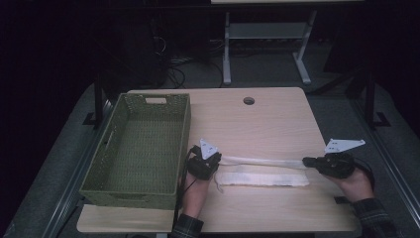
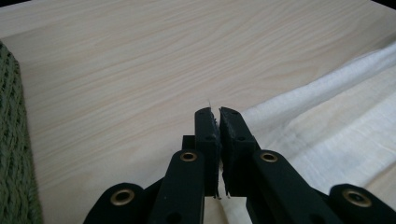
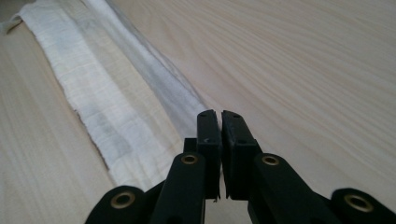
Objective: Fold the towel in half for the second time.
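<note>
1. Cloth [image 1: 262, 171], white and long, lies across the near middle of the pale wooden table [image 1: 277, 119]. We hold one end in each gripper. Its far edge is lifted into a taut strip between them, while the rest lies flat on the table just below.

2. Our left gripper [image 1: 204, 163] sits just right of a green woven basket [image 1: 143, 148]. In the left gripper view its fingers [image 2: 208, 135] are pressed together, with frayed threads showing in the seam, so we judge them clamped on the cloth's edge.

3. Our right gripper [image 1: 317, 161] is near the table's right side. In the right gripper view its fingers [image 3: 208, 135] are likewise together, and the cloth runs straight into them.

4. Risk: both grips look thin, catching only the very edge. If we pull the ends further apart, the cloth may slip out of one side and drop in a crooked heap.

5. Risk: if one hand travels faster or higher than the other, the fold will land skewed, with edges out of line.

6. Risk: the flat part may drag along the table and bunch up if we do not lift enough.

7. Risk: the left hand is close to the basket wall; a leftward swing could knock or shove it, or snag the cloth on the weave.
</note>
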Available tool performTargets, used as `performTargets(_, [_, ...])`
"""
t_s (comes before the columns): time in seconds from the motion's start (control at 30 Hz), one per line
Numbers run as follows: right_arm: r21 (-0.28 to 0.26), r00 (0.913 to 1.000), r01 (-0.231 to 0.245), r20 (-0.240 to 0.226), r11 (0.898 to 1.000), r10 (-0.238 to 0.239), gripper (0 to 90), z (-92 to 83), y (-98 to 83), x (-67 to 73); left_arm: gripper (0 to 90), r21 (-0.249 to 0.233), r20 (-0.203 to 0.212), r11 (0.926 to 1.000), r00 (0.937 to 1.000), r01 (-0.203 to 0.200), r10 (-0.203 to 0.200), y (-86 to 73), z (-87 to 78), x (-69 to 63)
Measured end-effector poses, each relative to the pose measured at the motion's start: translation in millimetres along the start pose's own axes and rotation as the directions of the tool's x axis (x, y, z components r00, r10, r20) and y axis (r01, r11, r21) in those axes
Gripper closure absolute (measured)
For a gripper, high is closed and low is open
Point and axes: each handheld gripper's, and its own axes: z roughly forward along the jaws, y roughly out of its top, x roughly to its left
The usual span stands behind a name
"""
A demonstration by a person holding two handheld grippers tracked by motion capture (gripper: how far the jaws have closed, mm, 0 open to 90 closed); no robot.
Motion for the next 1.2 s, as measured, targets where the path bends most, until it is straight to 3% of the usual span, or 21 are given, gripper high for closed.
performTargets(0.1, [-0.002, 1.0, 0.0, -0.007, 1.0, 0.0, 86.0, -3.3, -3.3, 3.0, 85.9, 0.003, -0.004, 0.9998, 0.9998, -0.017, 0.017, -2.1, -3.4, -4.1])
performTargets(0.5, [0.015, 0.9995, -0.003, -0.031, 1.0, 0.003, 85.8, -9.5, -14.4, 12.3, 85.9, 0.011, 0.015, 0.9998, 0.9998, -0.016, 0.016, -17.8, -12.2, -14.3])
performTargets(0.77, [0.013, 0.999, -0.011, -0.044, 1.0, 0.012, 85.4, -15.1, -21.4, 19.8, 85.8, 0.026, 0.002, 0.9992, 0.9995, -0.032, 0.032, -24.1, -17.0, -23.0])
performTargets(1.1, [0.043, 0.9972, 0.007, -0.075, 0.999, -0.004, 84.3, -15.7, -28.5, 29.5, 84.9, 0.061, 0.019, 0.998, 0.9997, -0.013, 0.012, -33.7, -17.6, -25.2])
performTargets(1.2, [0.037, 0.997, -0.004, -0.077, 0.999, 0.007, 77.2, -18.2, -28.8, 29.5, 78.2, 0.046, 0.029, 0.9989, 0.9996, -0.001, 0.0, -31.8, -21.6, -24.4])
